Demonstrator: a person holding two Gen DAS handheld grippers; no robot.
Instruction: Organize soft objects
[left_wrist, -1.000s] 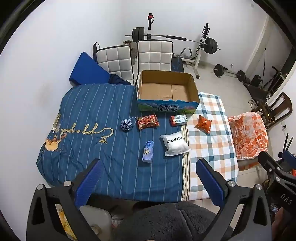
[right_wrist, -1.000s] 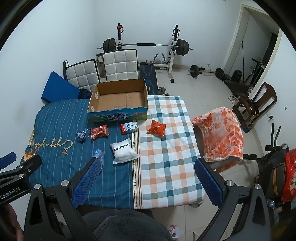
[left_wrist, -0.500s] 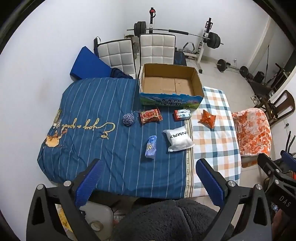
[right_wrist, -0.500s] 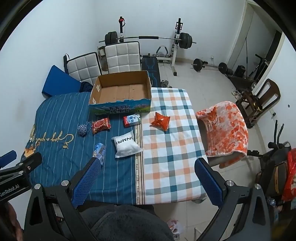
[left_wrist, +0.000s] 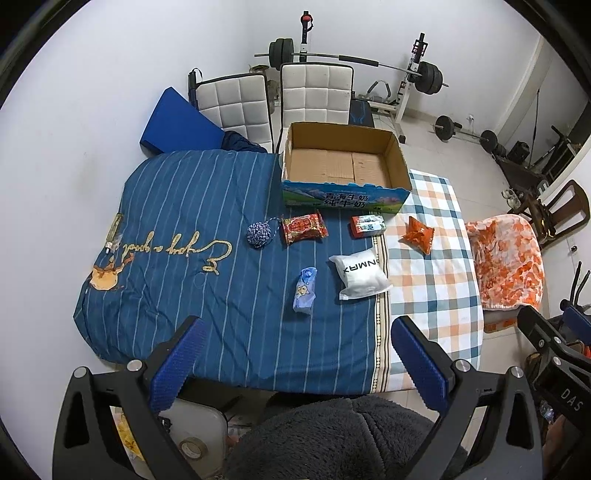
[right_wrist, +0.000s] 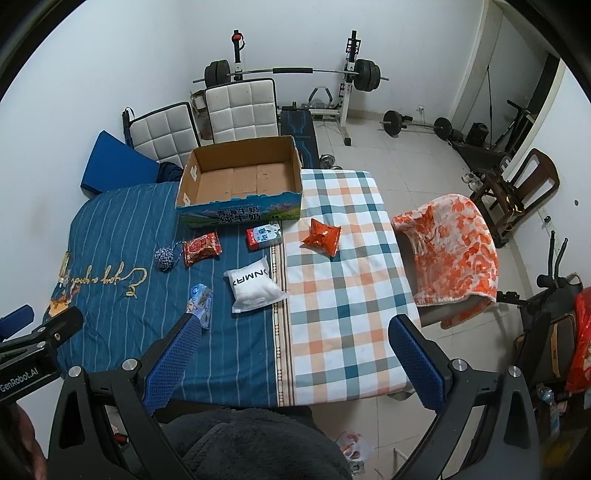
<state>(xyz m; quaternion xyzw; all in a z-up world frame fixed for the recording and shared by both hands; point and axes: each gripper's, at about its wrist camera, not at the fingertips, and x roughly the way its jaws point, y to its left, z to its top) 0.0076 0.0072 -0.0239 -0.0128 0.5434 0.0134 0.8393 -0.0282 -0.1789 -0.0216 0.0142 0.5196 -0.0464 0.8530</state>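
An empty cardboard box (left_wrist: 343, 164) (right_wrist: 240, 177) stands at the far side of the cloth-covered table. In front of it lie a blue yarn ball (left_wrist: 260, 233) (right_wrist: 165, 256), a red snack pack (left_wrist: 304, 229) (right_wrist: 201, 248), a red-and-white pack (left_wrist: 367, 224) (right_wrist: 264, 236), an orange pack (left_wrist: 418, 234) (right_wrist: 322, 240), a white pouch (left_wrist: 360, 277) (right_wrist: 255, 290) and a light-blue pack (left_wrist: 306, 290) (right_wrist: 200, 304). My left gripper (left_wrist: 295, 363) and right gripper (right_wrist: 291, 360) are both open and empty, held high above the table's near edge.
The table has a blue striped cloth (left_wrist: 184, 240) on the left and a checked cloth (right_wrist: 340, 295) on the right. Two white chairs (left_wrist: 273, 99) and a barbell rack (right_wrist: 295, 74) stand behind. An orange blanket (right_wrist: 450, 251) drapes a chair on the right.
Both grippers have pulled back and tilted, so the table sits lower in both views. Nothing on the table has moved.
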